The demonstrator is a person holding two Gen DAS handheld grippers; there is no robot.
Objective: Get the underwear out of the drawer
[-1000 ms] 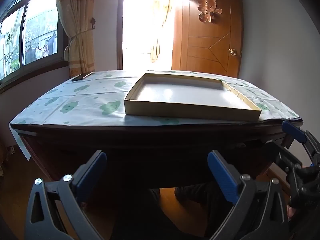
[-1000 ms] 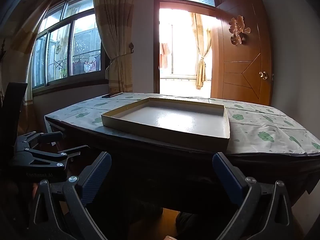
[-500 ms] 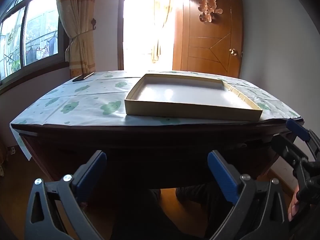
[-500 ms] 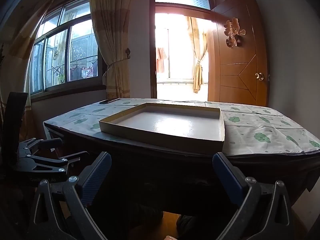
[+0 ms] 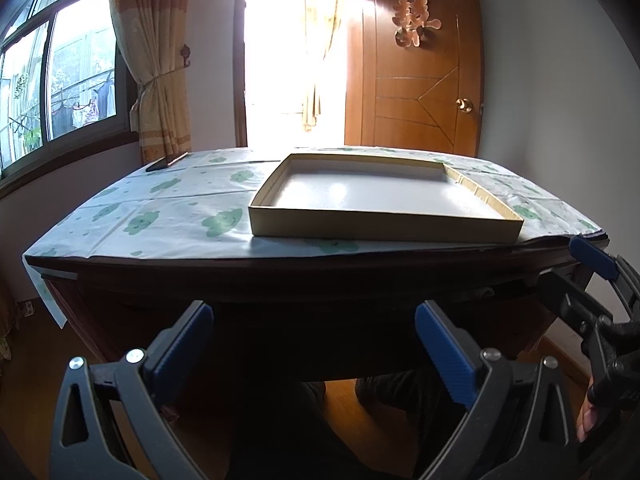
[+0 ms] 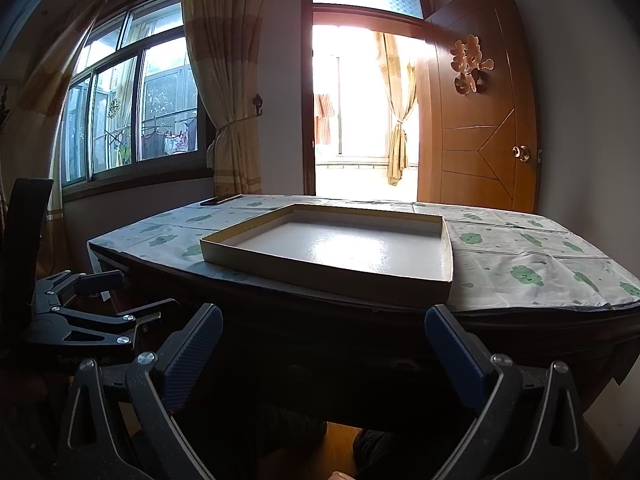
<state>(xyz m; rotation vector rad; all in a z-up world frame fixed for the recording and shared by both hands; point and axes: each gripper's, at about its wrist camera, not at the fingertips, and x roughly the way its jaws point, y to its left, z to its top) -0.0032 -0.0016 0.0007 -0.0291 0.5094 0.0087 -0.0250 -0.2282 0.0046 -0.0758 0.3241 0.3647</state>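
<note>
Your right gripper (image 6: 323, 350) rose a little below the counter (image 6: 520, 256); both grippers' fingers are open and empty (no drawer or underwear seen yet).

Bright daylight floods through the open orange-brown wooden door (image 6: 480, 120); tied beige curtains (image 6: 224, 92) flank a dark-framed sliding window (image 6: 132, 116).

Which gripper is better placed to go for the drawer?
Left gripper, tentatively: jaws open, squarely facing the dark table front. Right gripper sits off toward the table's right corner. No drawer discernible.
</note>
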